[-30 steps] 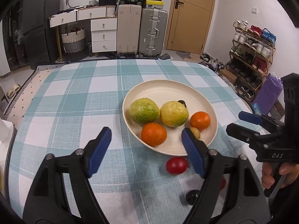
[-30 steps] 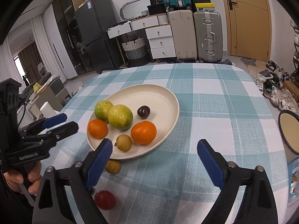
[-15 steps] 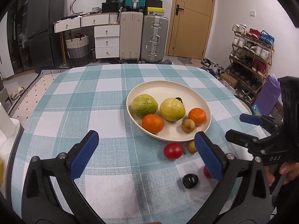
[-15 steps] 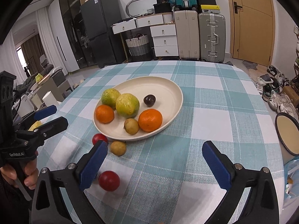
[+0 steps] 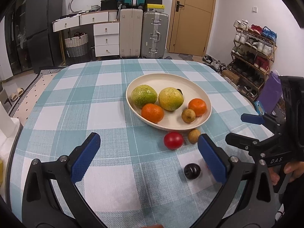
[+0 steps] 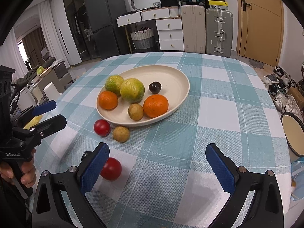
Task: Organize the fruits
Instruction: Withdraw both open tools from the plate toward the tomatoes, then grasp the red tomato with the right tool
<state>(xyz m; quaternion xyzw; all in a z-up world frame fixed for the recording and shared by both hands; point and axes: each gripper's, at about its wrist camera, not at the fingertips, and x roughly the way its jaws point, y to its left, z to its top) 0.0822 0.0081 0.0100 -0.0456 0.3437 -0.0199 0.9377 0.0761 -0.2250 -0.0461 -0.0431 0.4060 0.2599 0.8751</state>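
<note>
Both grippers hover over the checked surface (image 5: pixel 79 102) with jaws spread wide and nothing between them, the left gripper (image 5: pixel 148 157) having just been opening its jaws. The cream plate (image 6: pixel 176 76) carries two green-yellow fruits, two oranges, a small brown fruit and a dark plum. Just off its near rim sit a red fruit (image 5: pixel 173 140) and a brown fruit (image 5: pixel 194 135), while a dark plum (image 5: pixel 192 171) lies by the left gripper's right jaw and another red fruit (image 6: pixel 111 168) beside the right gripper (image 6: pixel 157 165).

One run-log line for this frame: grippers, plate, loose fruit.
left gripper: open, empty | right gripper: open, empty | plate: six fruits | tablecloth: four loose fruits near plate
</note>
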